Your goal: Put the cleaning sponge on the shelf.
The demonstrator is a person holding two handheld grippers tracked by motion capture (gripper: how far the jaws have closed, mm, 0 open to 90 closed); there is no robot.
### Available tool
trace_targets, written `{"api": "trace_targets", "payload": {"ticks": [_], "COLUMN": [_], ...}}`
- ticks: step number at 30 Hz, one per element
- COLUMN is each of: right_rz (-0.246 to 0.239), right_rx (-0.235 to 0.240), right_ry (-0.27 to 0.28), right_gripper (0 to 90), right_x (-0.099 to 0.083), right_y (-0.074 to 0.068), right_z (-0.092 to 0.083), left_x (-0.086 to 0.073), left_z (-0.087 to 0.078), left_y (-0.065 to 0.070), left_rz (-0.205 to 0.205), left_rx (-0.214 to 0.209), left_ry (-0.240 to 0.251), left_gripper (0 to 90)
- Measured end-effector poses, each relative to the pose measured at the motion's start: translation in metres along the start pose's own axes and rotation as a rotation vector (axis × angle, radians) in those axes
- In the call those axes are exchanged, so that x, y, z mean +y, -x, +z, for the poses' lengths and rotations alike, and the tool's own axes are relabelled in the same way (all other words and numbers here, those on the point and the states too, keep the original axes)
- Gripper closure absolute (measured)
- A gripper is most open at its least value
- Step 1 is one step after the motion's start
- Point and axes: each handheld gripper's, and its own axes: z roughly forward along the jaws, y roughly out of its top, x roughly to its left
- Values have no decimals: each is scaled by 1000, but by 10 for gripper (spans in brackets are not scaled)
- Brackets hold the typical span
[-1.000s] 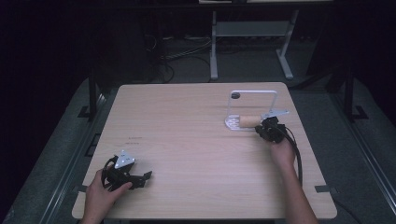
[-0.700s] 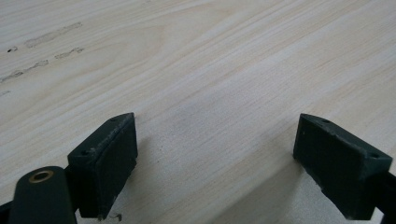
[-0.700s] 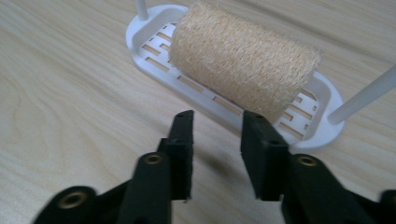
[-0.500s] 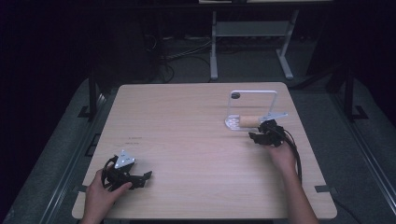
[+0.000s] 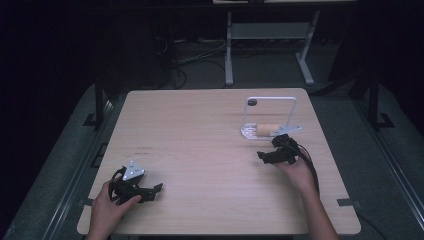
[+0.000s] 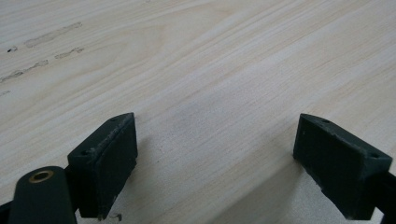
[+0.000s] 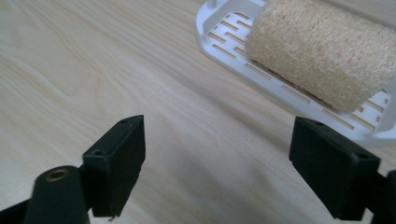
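Loofah sponge (image 7: 322,58) lies in white slotted rack (image 7: 224,28), upper right of right gripper view. Right gripper (image 5: 270,155) released, jaws just been opening, nothing between. Judgement: back off low, avoid nudging rack. Left gripper (image 5: 150,192) spread wide, empty, lower left on counter (image 5: 200,130).

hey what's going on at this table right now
A person works at a wooden table with a hand-held gripper in each hand. A tan loofah roll lies in a white slotted rack at the far right. The right hand-held gripper sits just in front of the rack; its jaws have just been opening, with nothing between them. The left hand-held gripper rests open near the front left edge.
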Motion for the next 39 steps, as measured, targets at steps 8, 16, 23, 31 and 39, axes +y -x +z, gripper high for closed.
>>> {"api": "trace_targets", "payload": {"ticks": [8,16,23,31,39], "right_rz": [6,-1,-14,-35,-35], "right_rx": [17,45,64,70,79], "right_ry": [7,14,41,50,69], "right_gripper": [113,92,81,55,55], "right_x": [-9,-20,-28,-39,-50], "right_y": [-11,-21,-33,-44,-51], "right_z": [-6,-11,-17,-24,-34], "left_x": [0,0,0,0,0], "left_z": [0,0,0,0,0], "left_y": [0,0,0,0,0], "left_rz": [0,0,-1,0,0], "left_rx": [0,0,0,0,0], "left_ry": [0,0,1,0,1], "left_gripper": [131,131,131,132,131]}}
